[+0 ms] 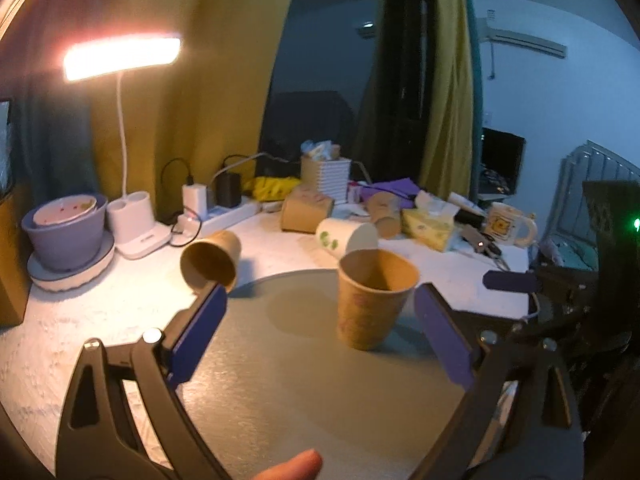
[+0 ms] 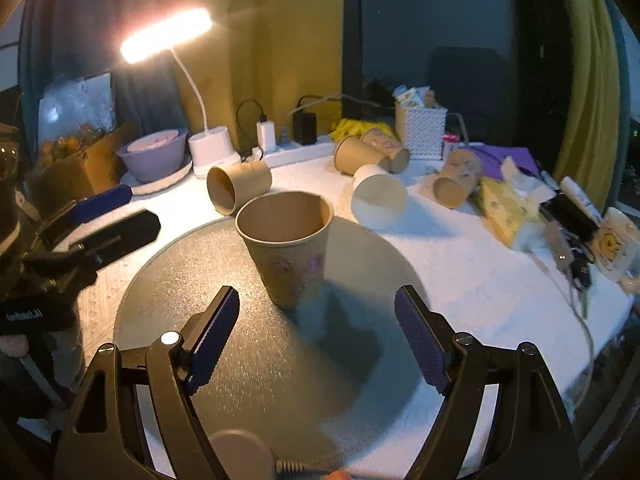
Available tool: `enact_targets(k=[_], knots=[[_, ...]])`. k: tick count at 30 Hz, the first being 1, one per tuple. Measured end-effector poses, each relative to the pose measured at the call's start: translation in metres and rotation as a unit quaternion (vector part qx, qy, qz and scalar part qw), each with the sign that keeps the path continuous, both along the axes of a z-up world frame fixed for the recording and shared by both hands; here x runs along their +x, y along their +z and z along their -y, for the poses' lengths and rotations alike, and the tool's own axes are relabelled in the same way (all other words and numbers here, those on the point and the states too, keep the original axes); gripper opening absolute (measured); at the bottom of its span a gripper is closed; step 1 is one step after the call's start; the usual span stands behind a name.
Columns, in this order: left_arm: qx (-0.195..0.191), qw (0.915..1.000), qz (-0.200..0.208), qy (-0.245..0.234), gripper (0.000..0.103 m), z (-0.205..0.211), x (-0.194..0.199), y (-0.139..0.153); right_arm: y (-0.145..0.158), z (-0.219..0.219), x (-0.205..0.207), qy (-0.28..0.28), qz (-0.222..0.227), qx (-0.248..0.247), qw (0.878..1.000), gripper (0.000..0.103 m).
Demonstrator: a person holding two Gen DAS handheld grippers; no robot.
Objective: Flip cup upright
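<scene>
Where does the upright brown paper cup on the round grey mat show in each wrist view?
Left wrist: upright brown paper cup stands right of centre, on the round grey mat.
Right wrist: the cup stands just left of centre, beyond the open fingers.
Shared landmark: the lit desk lamp, upper left in both.

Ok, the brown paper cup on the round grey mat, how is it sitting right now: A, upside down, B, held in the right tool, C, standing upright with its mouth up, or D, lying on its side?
C: the brown paper cup stands on the round grey mat, open mouth up, with both tools open and clear of it.
</scene>
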State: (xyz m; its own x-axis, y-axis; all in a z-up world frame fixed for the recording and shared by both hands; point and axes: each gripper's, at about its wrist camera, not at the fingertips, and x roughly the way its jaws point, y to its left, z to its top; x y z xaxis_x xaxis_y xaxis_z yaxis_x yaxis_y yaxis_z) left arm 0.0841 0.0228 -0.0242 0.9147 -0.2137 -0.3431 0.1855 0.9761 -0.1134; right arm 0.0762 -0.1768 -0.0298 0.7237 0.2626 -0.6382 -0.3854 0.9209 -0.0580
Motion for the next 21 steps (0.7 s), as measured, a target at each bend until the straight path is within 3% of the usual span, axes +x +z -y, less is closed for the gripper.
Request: enact_targets(k=[9,21], knots=[[0.005,0.9979,0.059,0.026,0.096,0.003,-0.026,0.019,0.044,0.014,-0.026,-0.003,0.051,0.034,0.998,0.083],[0.015,0.9933,0.114,0.004,0.096,0.01,-0.056,0.049,0.081,0.018,-0.048,-0.012,0.11,0.04,0.993,0.083]])
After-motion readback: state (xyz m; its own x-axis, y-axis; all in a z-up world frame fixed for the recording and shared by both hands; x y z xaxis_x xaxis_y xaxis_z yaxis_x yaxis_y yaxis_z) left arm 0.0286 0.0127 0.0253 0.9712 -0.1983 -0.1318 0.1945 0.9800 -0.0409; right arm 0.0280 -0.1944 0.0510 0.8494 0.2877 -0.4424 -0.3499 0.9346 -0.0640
